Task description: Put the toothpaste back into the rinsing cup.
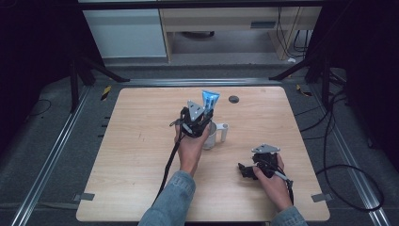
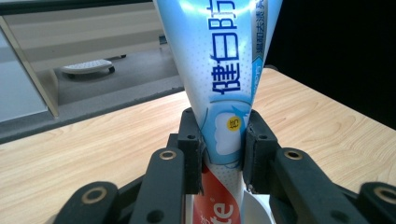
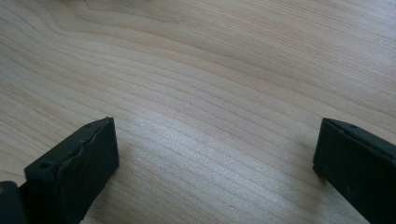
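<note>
Roughly mid-task, judging by the layout. Biggest item is the wooden table [image 1: 141, 141], bare apart from the work cluster ahead of the person. Next down: the white mug [image 1: 212, 134], standing directly under and just behind the left gripper [image 1: 196, 121], handle pointing toward the right gripper's side. Left gripper has its jaws closed on a toothpaste tube [image 1: 210, 99]; in the left gripper view the pads pinch the tube [image 2: 219, 93] about where the blue print meets the red, crimped wide end up and away from the tool, cap end heading down past the jaws toward a white rim at the bottom of that view, probably the mug. Can't tell whether the cap end is already inside the mug or only above it; the hand blocks that in the high view. Right gripper [image 1: 243, 170] sits low near the table, well apart from the mug, on the near right, jaws spread wide with nothing between them; the right gripper view has bare wood grain [image 3: 210, 93] in the gap. Smallest: a dark round disc [image 1: 234, 99] on the table beyond the left gripper, near the tube's top. Done: tube picked up and brought over the mug. Left: lower it in, release, clear the gripper.
</note>
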Action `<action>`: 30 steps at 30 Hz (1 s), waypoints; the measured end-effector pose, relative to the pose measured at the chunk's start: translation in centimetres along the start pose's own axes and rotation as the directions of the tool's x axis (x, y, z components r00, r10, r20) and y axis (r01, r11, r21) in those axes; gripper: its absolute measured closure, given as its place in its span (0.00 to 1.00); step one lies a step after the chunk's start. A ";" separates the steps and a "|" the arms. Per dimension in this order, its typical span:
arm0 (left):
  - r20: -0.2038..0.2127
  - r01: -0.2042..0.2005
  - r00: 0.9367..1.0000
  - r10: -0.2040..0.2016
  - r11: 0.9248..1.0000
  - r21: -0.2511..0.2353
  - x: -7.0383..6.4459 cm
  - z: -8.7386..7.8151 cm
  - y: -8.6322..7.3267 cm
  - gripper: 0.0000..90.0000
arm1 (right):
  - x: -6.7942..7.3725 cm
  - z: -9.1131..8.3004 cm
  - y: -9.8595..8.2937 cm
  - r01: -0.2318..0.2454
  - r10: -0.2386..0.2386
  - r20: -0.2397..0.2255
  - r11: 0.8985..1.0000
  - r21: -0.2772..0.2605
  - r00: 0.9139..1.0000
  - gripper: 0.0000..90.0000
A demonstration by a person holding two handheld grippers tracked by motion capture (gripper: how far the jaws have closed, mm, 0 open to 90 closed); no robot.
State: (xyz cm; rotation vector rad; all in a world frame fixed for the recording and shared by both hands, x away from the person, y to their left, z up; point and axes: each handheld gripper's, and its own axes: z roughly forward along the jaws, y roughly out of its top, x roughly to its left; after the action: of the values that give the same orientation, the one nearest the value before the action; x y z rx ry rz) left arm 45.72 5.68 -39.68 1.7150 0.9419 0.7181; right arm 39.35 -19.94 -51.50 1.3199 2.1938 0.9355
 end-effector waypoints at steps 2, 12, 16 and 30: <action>-0.001 -0.006 1.000 0.006 1.000 0.006 0.0 0.0 -0.2 0.80 | 0.0 0.0 0.0 0.000 0.000 0.000 1.000 0.000 1.000 0.00; -0.001 -0.002 1.000 0.002 1.000 0.031 0.1 0.4 -1.1 0.80 | 0.0 0.0 0.0 0.000 0.000 0.000 1.000 0.000 1.000 0.00; 0.002 0.003 1.000 -0.003 1.000 0.031 0.1 0.3 -1.2 0.80 | 0.0 0.0 0.0 0.000 0.000 0.001 1.000 0.000 1.000 0.00; 0.001 -0.001 1.000 0.001 0.998 0.057 0.1 0.7 -1.9 0.80 | 0.0 0.0 0.0 0.000 0.000 0.001 1.000 0.000 1.000 0.00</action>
State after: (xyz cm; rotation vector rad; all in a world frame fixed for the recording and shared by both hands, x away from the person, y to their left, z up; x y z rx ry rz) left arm 45.84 5.80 -41.71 1.7656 0.9692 0.6966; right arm 39.35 -19.94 -51.51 1.3200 2.1928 0.9343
